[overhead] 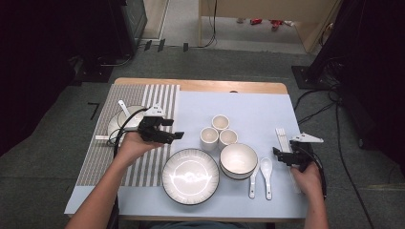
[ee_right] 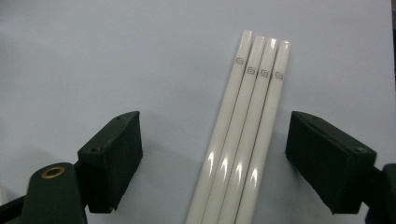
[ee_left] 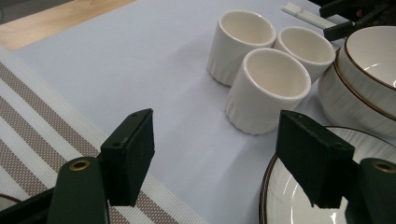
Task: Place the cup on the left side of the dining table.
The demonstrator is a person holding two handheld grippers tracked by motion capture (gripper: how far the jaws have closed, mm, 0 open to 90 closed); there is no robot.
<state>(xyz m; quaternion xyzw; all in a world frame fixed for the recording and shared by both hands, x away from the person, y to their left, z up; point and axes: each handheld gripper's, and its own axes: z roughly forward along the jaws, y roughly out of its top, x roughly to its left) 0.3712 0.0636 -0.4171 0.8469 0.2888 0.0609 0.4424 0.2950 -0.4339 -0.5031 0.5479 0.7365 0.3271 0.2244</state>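
While the left gripper [overhead: 177, 135] is hovering with jaws wide and empty over the mat seam, three cups [ee_left: 268, 88] are standing clustered just ahead, touching one another, with stacked bowls [ee_left: 369, 79] beside them and a plate [ee_left: 292, 205] lying under the right jaw. The right gripper [ee_right: 212, 158] is standing with jaws wide, apart from the four white chopsticks [ee_right: 245, 135] lying side by side between them; each stick is bearing a small grey logo near its end, too small to read. Two spoons [overhead: 260, 176] are lying between bowls and chopsticks. Bare blue mat [ee_left: 140, 60] is lying open left of the cups.
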